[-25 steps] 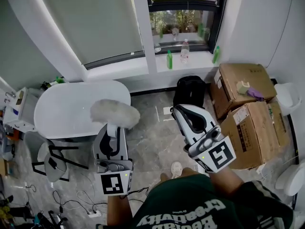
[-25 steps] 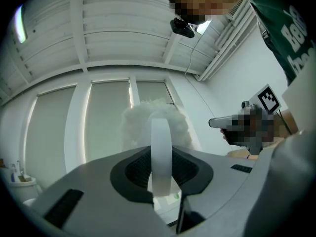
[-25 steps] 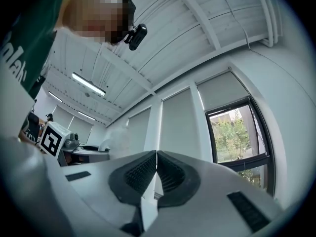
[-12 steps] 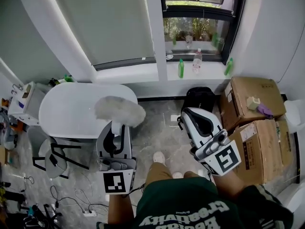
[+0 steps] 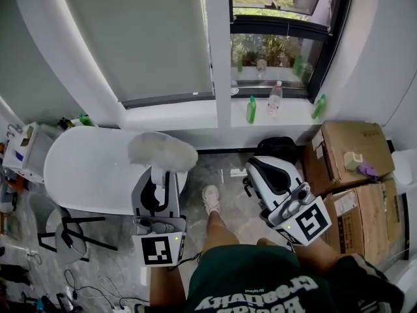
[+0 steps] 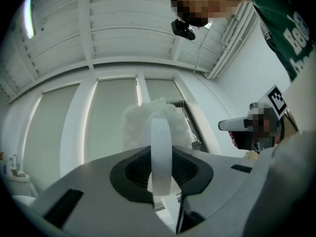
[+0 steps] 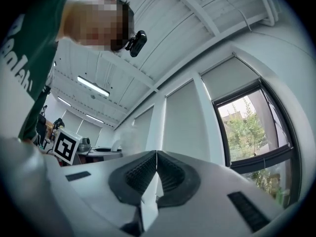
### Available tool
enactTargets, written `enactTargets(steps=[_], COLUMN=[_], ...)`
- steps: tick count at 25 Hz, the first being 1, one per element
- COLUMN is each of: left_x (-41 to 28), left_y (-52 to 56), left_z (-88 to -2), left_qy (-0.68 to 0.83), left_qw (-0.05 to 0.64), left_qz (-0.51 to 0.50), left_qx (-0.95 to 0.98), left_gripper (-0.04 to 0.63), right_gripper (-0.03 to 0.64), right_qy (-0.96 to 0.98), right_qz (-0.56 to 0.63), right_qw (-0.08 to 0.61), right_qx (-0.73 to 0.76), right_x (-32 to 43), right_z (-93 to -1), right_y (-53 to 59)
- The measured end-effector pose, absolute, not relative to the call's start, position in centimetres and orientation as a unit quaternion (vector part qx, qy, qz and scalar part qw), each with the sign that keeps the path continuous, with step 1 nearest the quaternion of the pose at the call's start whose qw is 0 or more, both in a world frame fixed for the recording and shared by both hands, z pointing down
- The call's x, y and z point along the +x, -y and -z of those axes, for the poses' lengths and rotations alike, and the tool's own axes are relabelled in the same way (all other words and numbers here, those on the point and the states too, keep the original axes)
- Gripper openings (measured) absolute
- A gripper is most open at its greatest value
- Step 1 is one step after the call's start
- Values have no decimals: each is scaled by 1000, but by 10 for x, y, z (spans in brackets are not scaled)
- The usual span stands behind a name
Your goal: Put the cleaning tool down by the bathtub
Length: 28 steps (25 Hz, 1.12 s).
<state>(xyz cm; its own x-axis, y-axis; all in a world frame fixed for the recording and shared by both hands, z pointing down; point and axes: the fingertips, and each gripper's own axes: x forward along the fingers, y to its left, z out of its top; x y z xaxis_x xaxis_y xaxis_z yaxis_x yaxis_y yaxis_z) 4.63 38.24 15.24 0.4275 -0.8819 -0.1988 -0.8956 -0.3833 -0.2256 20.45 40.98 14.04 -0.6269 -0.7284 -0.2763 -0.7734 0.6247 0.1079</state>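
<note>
In the head view, the left gripper [image 5: 161, 178] was held up in front of the person, just beside the right end of the white bathtub [image 5: 78, 168]. Its jaws stood partly apart and pressed on the thin white handle [image 6: 160, 154] of the cleaning tool [image 5: 161, 152], which ran straight up between the two dark pads. The tool was a duster with a pale fluffy head, and this head stood above the jaws. From the head camera, the head overlapped the right rim of the bathtub. The tool was in the air, in the grip, and not yet laid down on the floor.

The right gripper [image 5: 259, 167] was to the right of the left one, apart from it and over the grey marble floor [image 5: 221, 175]. In the right gripper view its jaws were pressed together with nothing between them.

One shoe [image 5: 210, 199] of the person was on the floor between the two grippers. Behind the right gripper, a black bag [image 5: 279, 145] lay against the wall under the window. To the right of the bag there were cardboard boxes [image 5: 348, 142]. On the window sill stood a green bottle [image 5: 251, 109] and, near it, a clear bottle [image 5: 275, 98].
</note>
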Motion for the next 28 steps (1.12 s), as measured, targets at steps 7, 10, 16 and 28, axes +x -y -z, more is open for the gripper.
enactTargets(steps=[7, 10, 16, 28], left_x=[40, 37, 26, -6], left_y=[-241, -195, -114, 27], left_z=[-156, -151, -154, -174], left_qy=[-524, -514, -507, -508], left_qw=[159, 161, 147, 133], left_qz=[-28, -19, -5, 13], left_qx=[-836, -842, -849, -851], left_gripper=[94, 94, 94, 94], right_gripper=[17, 17, 17, 17], right_qy=[-895, -895, -897, -900], right_qz=[-117, -113, -97, -88], right_qw=[100, 101, 84, 34], right_qx=[-419, -420, -423, -426], right_x=[186, 179, 160, 116], right_z=[-141, -137, -138, -149], right_y=[-282, -234, -155, -13])
